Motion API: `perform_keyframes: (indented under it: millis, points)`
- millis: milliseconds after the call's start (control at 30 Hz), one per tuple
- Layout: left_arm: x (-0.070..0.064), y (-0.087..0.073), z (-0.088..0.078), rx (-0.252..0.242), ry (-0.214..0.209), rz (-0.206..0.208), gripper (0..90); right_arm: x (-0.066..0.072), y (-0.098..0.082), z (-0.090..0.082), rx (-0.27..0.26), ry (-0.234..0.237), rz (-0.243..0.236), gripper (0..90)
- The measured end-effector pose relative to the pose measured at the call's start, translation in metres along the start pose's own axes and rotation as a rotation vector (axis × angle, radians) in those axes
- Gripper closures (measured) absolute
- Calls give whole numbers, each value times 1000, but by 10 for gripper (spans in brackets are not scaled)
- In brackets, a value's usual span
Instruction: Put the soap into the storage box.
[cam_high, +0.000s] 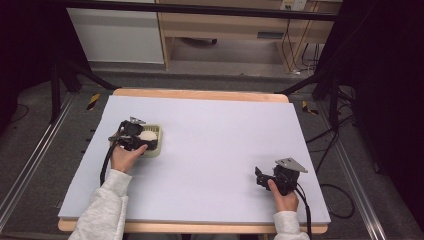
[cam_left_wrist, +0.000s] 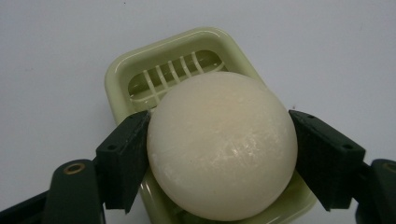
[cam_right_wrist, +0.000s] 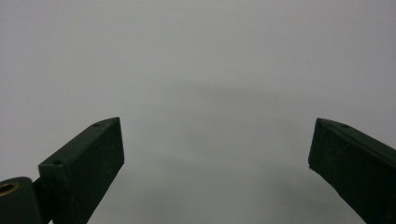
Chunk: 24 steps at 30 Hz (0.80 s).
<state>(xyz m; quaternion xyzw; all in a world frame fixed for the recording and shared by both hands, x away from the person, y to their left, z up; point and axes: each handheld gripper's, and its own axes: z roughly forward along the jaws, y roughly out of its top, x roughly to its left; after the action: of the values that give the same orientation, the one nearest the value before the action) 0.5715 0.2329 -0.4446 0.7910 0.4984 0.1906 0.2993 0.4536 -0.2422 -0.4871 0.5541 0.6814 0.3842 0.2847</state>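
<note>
A round cream-white soap bar sits between the two black jaws of my left gripper, which press on its left and right sides just above a pale green slatted soap dish. From above, the same soap bar and soap dish lie at the table's left, with the left gripper over them. My right gripper rests near the table's front right, and in the right gripper view its jaws stand wide apart with bare grey surface between them.
The table is covered by a pale lilac-grey mat on a wooden top. Black frame legs and cables stand on the floor around it. A wooden desk is behind.
</note>
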Motion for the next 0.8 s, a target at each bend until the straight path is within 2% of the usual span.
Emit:
perform_keyframes:
  millis: [633,800]
  points:
    - [-2,-2,-2,-10,13,-2,239,0,0,0,-4,0,-2,39]
    - [-2,-1,-10,-47,9,-10,226,0,0,0,-4,-1,-3,39]
